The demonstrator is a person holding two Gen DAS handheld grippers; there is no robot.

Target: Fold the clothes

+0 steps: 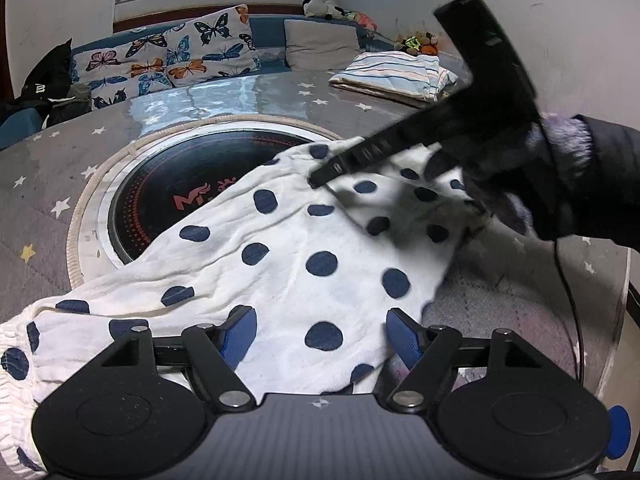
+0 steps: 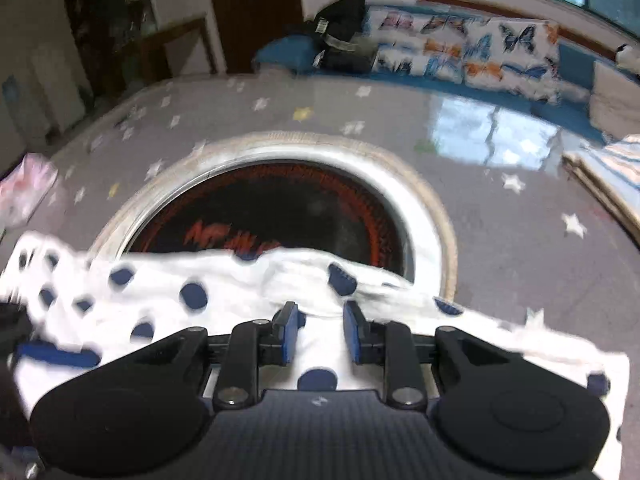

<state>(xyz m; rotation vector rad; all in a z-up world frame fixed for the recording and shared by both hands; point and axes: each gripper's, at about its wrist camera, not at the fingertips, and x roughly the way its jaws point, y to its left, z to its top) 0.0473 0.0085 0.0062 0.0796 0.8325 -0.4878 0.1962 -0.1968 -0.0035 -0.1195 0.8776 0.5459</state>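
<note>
A white garment with navy polka dots (image 1: 280,248) lies rumpled across the table, partly over a round black cooktop (image 1: 180,184). My left gripper (image 1: 322,334) is open at the garment's near edge, with cloth lying under and between its blue pads (image 1: 240,332). A gloved hand (image 1: 580,184) holds my right gripper (image 1: 320,179) at the garment's far edge. In the right wrist view the garment (image 2: 224,300) bunches into a ridge between the pads of the right gripper (image 2: 321,328), which is shut on that fold. This view is blurred.
The table (image 1: 40,184) has a grey star-print cover. A folded striped cloth (image 1: 392,76) lies at its far right. Butterfly cushions (image 1: 168,56) line a bench behind. A black cable (image 1: 568,292) hangs at the right. A pink item (image 2: 24,192) sits at the table's left edge.
</note>
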